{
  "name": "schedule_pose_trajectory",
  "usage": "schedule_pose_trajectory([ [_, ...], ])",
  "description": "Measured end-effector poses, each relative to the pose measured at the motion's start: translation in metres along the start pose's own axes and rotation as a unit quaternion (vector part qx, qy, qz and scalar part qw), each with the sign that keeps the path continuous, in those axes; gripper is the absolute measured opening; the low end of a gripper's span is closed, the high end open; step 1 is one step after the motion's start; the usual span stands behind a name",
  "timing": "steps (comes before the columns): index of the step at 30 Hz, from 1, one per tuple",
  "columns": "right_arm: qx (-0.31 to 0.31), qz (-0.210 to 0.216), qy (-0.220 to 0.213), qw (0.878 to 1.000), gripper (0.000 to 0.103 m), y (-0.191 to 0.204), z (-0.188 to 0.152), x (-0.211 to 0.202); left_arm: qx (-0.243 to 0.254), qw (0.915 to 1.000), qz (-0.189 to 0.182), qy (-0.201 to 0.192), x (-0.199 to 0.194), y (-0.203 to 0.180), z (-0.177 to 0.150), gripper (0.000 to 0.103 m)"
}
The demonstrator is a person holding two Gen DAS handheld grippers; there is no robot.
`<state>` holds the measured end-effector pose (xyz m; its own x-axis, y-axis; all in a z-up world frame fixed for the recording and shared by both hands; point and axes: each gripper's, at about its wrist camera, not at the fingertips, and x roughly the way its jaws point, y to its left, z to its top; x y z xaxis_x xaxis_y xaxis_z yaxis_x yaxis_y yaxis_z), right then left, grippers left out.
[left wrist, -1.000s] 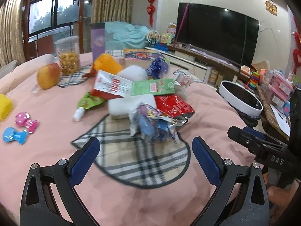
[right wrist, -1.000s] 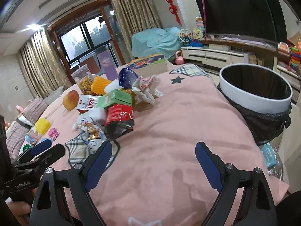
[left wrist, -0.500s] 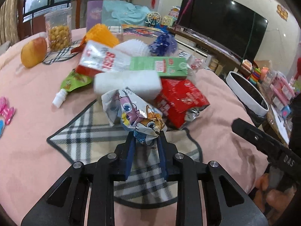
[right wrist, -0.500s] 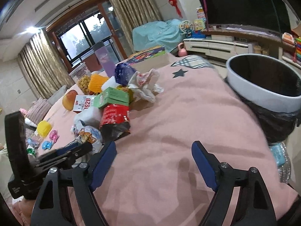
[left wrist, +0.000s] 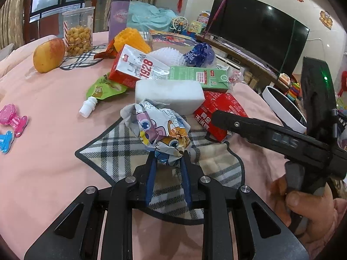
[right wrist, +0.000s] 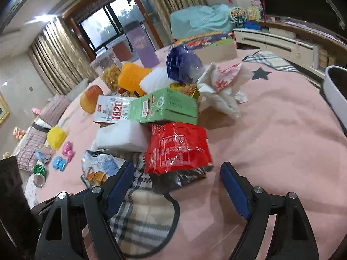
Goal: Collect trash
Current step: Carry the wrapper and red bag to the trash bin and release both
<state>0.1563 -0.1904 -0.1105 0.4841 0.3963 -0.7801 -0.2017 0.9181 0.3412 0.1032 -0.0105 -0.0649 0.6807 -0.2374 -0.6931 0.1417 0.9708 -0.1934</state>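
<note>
On the pink worktop (left wrist: 54,112) we counted, from left to right in the left wrist view, two bow clips (left wrist: 13,121), one pink and one blue, one mango (left wrist: 48,55), one popcorn jar (left wrist: 78,32), one green pouch (left wrist: 104,88), one white carton (left wrist: 138,68), one green box (left wrist: 199,78), one white block (left wrist: 169,94), one cartoon wrapper (left wrist: 160,130), one red bag (left wrist: 219,110) and one bin (left wrist: 284,108) at the far right. The wrapper lay on the plaid patch (left wrist: 121,151), just in front of the block.

A second before, our left claw (left wrist: 169,166) stood wide open short of the wrapper; by this moment it had come down and clamped the wrapper's near end between its blue pads (left wrist: 150,177). Our right claw (right wrist: 173,177) had swung from bare cloth towards the pile. Its jaws were closing, and the red bag's (right wrist: 177,147) near end lay between the pads, which did not yet press it. The right hand (left wrist: 303,203) had come close beside the left claw.
</note>
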Motion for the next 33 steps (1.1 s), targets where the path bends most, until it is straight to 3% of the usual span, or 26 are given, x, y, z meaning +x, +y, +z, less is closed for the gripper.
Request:
schedule_pose_trajectory([
  [1,-0.002,-0.001,0.000,1.000,0.059,0.000,0.000,0.000,0.001,1.0000,-0.002,0.000,0.000,-0.001,0.000,0.020],
  [2,-0.002,-0.005,0.003,1.000,0.039,-0.002,0.000,0.000,0.003,1.0000,-0.004,0.001,0.000,-0.002,0.000,0.020],
  [6,0.018,0.007,0.004,1.000,0.026,-0.014,-0.004,-0.009,0.013,0.9998,-0.013,0.001,-0.001,-0.013,0.000,0.020],
  [11,0.027,0.004,-0.011,1.000,0.022,-0.029,-0.010,-0.032,0.038,0.9987,-0.032,-0.001,-0.003,-0.038,0.001,0.020],
  [33,0.099,-0.080,-0.086,0.988,0.021,-0.129,-0.015,-0.136,0.124,0.9853,-0.117,0.019,0.027,-0.158,0.026,0.020],
])
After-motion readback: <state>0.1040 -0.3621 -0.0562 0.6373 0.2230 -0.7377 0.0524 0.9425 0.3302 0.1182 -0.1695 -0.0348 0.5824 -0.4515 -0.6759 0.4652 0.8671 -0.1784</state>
